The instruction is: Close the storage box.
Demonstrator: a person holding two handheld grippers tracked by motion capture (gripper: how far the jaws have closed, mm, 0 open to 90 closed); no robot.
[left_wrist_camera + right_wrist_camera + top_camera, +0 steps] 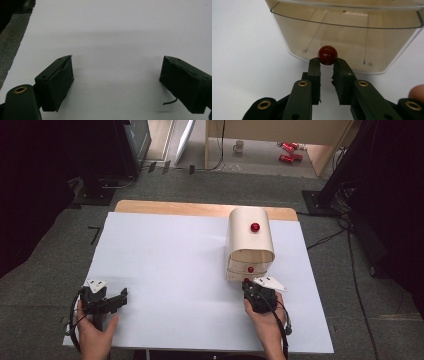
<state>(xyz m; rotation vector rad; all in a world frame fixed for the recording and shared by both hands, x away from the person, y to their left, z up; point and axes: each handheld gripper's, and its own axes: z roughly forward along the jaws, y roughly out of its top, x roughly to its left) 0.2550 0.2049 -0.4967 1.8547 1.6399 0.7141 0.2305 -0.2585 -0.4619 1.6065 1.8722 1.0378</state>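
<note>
A cream rounded box (pixel 250 237) stands on the white table, right of the middle, with a red knob (pixel 255 227) on its curved lid and a second one (pixel 250 269) on its front. In the right gripper view a clear, empty-looking drawer (pixel 347 37) faces me, low at the box's front. My right gripper (pixel 327 61) is shut on the drawer's red knob (pixel 327 55), which its tips pinch from both sides. In the high view that gripper (pixel 246 282) sits right at the box's front. My left gripper (pixel 122 296) rests at the near left, open (pixel 116 67), with bare table between its jaws.
The white table sheet (pixel 165 265) has a wooden strip (pixel 175 208) along its far edge. Beyond it on the floor are a mug (pixel 239 146), red cans (pixel 289 151), cables and dark equipment stands on both sides.
</note>
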